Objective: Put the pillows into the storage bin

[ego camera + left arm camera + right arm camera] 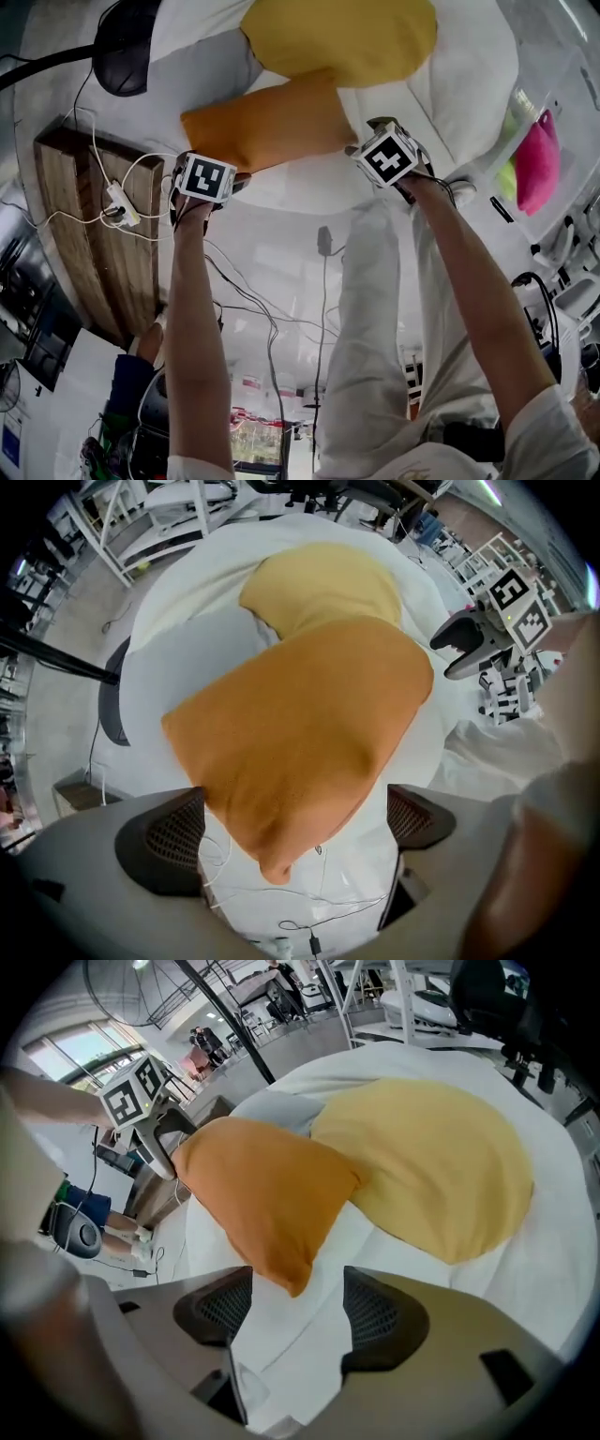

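An orange pillow [267, 122] lies on a white-covered cushion [459, 84], with a yellow pillow [342, 37] behind it. My left gripper [211, 169] is at the orange pillow's left end. In the left gripper view, the pillow's [300, 733] corner hangs between the wide jaws of that gripper [295, 822] without being squeezed. My right gripper [375, 131] is at the pillow's right end. In the right gripper view, the corner [258, 1194] points into the gap of that gripper [295, 1312], clear of both pads. The yellow pillow [431, 1162] lies just beyond.
A clear storage bin [562, 103] stands at the right and holds a pink pillow [536, 164] and a green one [511, 173]. On the left is a wooden table [94, 244] with a power strip [122, 202] and trailing cables. A black round base [127, 47] is at top left.
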